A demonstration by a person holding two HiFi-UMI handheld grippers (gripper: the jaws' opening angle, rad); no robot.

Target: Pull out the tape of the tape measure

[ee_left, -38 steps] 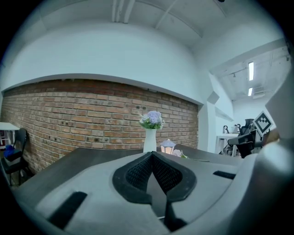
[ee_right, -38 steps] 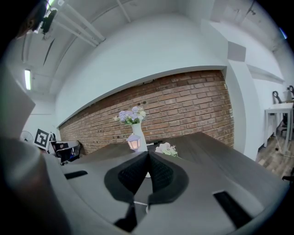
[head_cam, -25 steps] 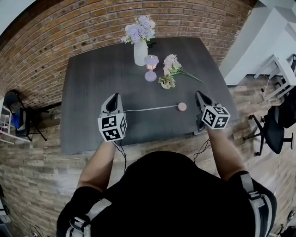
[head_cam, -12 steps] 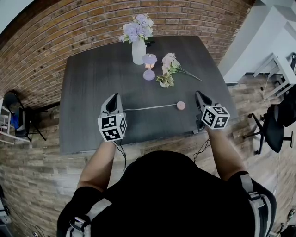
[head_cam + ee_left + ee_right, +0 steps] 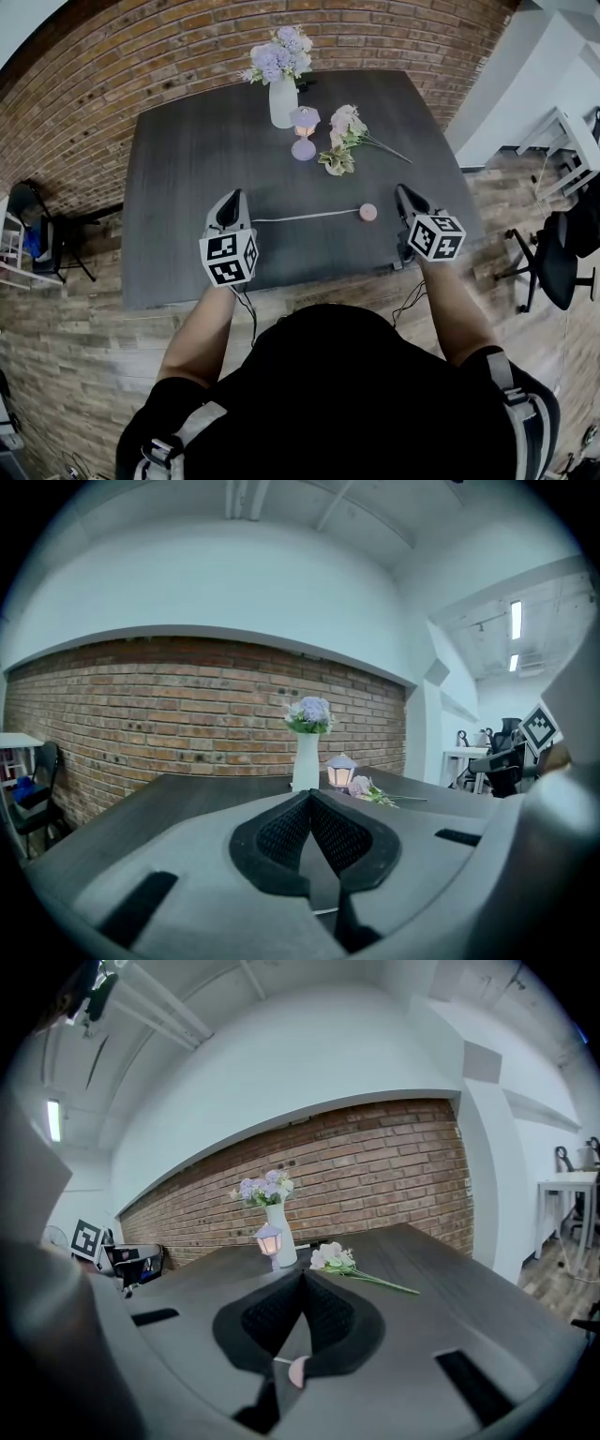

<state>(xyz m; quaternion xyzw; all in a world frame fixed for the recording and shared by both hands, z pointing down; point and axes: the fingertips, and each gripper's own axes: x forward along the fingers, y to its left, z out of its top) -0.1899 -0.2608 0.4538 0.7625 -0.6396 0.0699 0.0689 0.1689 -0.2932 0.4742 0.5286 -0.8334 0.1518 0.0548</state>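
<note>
A small round pink tape measure [image 5: 368, 213] lies on the dark table [image 5: 183, 150] near its front edge. Its thin white tape [image 5: 305, 217] runs out flat to the left and ends beside my left gripper [image 5: 230, 196]. That gripper is shut, with nothing between its pads, and hovers just left of the tape's end. My right gripper [image 5: 402, 190] is shut too and stands just right of the pink case, apart from it. In the right gripper view the case [image 5: 298, 1371] shows below the closed jaws [image 5: 302, 1275]. The left gripper view shows closed jaws [image 5: 310, 795] and a sliver of tape [image 5: 323, 911] beneath.
A white vase of purple flowers [image 5: 282, 94], a small lantern [image 5: 304, 134] and a loose flower sprig [image 5: 349, 133] stand at the table's far middle. A brick wall runs behind the table. An office chair [image 5: 553, 262] is on the right, a black chair [image 5: 37, 234] on the left.
</note>
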